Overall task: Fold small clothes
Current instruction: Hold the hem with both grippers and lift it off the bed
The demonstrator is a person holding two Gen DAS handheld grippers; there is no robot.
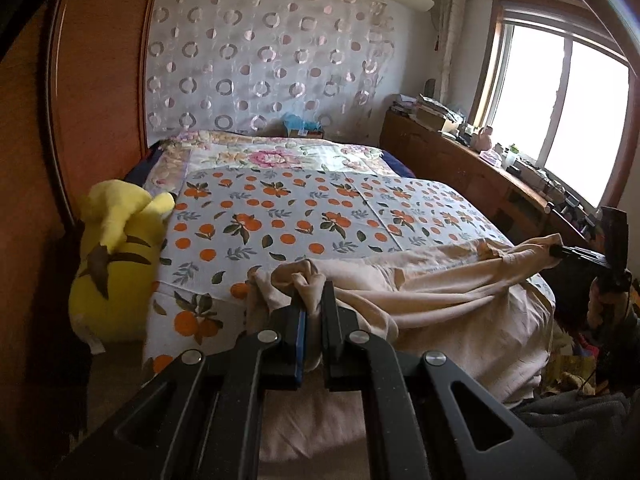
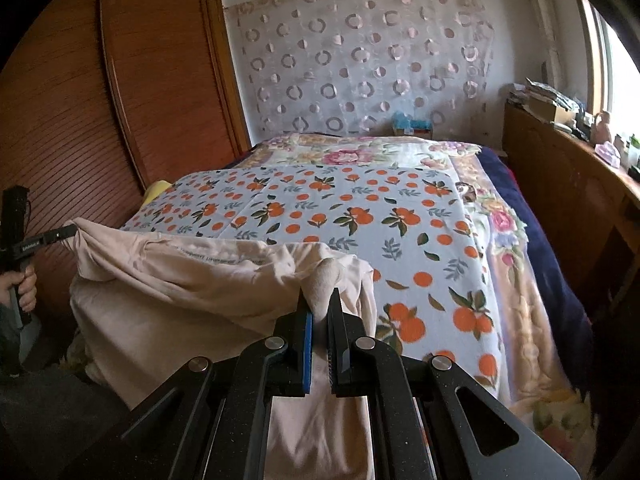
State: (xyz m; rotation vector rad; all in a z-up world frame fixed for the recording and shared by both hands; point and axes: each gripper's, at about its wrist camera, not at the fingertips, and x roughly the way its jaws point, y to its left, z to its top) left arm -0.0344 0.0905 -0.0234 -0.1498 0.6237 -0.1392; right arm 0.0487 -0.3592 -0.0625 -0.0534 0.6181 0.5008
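A pale beige garment [image 1: 432,292] is stretched across the near end of the bed, its lower part hanging over the edge. My left gripper [image 1: 313,292] is shut on one bunched corner of it. My right gripper [image 2: 320,300] is shut on the other corner [image 2: 326,276]. Each gripper shows in the other's view: the right gripper [image 1: 560,251] at the far right, the left gripper [image 2: 68,232] at the far left, both pinching the garment [image 2: 180,280]. The cloth sags in folds between them.
The bed carries an orange-print sheet [image 1: 304,216] over a floral blanket [image 2: 508,240]. A yellow plush toy [image 1: 112,256] lies at the bed's left side by the wooden wardrobe [image 2: 132,92]. A cluttered wooden cabinet [image 1: 480,168] runs under the window. Clothes lie on the floor [image 1: 580,364].
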